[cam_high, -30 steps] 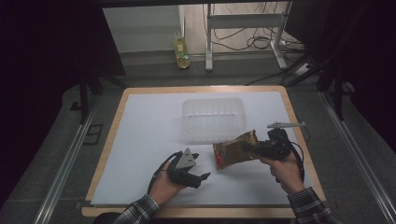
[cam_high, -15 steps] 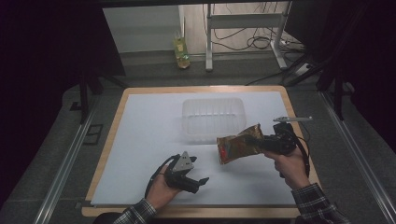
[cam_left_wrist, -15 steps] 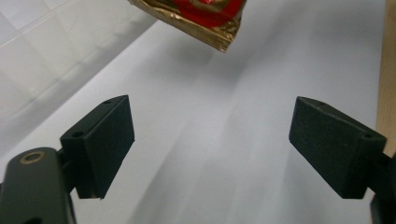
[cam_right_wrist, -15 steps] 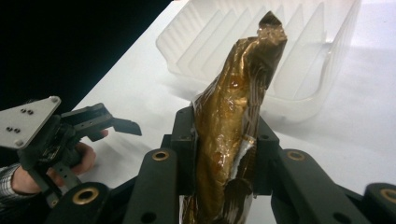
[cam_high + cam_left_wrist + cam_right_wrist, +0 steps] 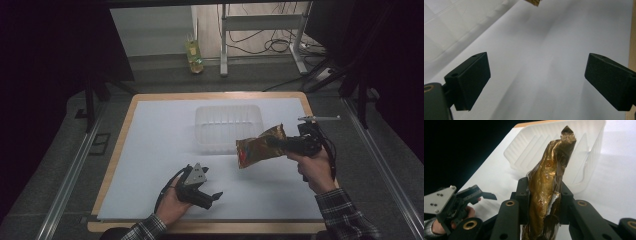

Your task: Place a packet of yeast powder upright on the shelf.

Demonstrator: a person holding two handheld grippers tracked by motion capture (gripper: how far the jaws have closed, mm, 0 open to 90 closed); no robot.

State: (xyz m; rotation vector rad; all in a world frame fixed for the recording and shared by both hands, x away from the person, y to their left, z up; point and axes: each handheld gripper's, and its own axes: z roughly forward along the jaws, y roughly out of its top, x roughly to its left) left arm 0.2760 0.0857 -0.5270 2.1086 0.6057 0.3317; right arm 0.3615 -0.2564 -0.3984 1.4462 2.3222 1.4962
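Since a second ago the right tool (image 5: 280,144), clamped on the crinkled golden foil snack bag (image 5: 259,145), has lifted it toward the clear ribbed plastic tray (image 5: 227,125) at frame centre, while the left tool (image 5: 210,196) rests open at lower centre.

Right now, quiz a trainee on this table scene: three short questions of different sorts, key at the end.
1. True or false: the right tongs are shut on the gold snack bag.
2. Which is open and holding nothing? A) left tongs B) right tongs C) both
3. Fill in: the clear plastic tray sits on the white ____, nothing inside it.

Key: 1 true. 2 A. 3 sheet.
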